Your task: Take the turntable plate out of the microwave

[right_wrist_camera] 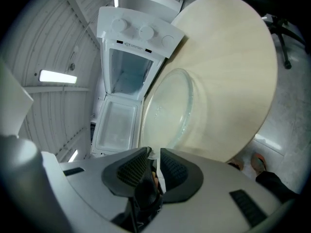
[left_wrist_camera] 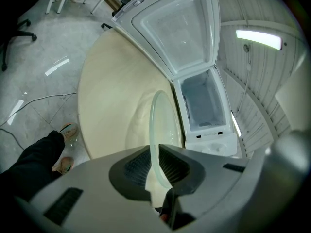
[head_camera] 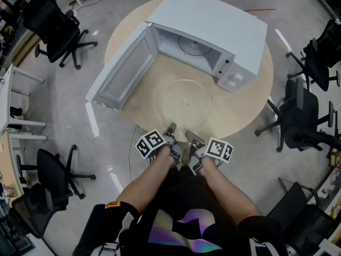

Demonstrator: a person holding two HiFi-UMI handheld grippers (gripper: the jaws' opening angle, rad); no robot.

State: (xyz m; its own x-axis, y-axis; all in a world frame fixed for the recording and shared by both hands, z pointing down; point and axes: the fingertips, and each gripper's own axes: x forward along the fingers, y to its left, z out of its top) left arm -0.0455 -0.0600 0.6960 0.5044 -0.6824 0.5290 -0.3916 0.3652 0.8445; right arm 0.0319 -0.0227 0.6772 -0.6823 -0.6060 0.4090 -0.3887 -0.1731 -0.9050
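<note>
The clear glass turntable plate (head_camera: 186, 101) lies flat over the round wooden table (head_camera: 250, 108), just in front of the open white microwave (head_camera: 218, 25). I cannot tell whether it rests on the wood. My left gripper (head_camera: 171, 128) is shut on the plate's near rim, left of centre. My right gripper (head_camera: 190, 136) is shut on the same rim a little to the right. In the left gripper view the plate's edge (left_wrist_camera: 160, 125) runs between the pads of the left gripper (left_wrist_camera: 155, 166). In the right gripper view the plate (right_wrist_camera: 167, 110) enters the narrow gap of the right gripper (right_wrist_camera: 155, 169).
The microwave door (head_camera: 120, 71) hangs open to the left, reaching past the table's edge. A roller ring (head_camera: 194, 46) lies on the cavity floor. Office chairs (head_camera: 56, 28) (head_camera: 303, 116) stand around the table. A cable (head_camera: 129, 153) runs across the floor.
</note>
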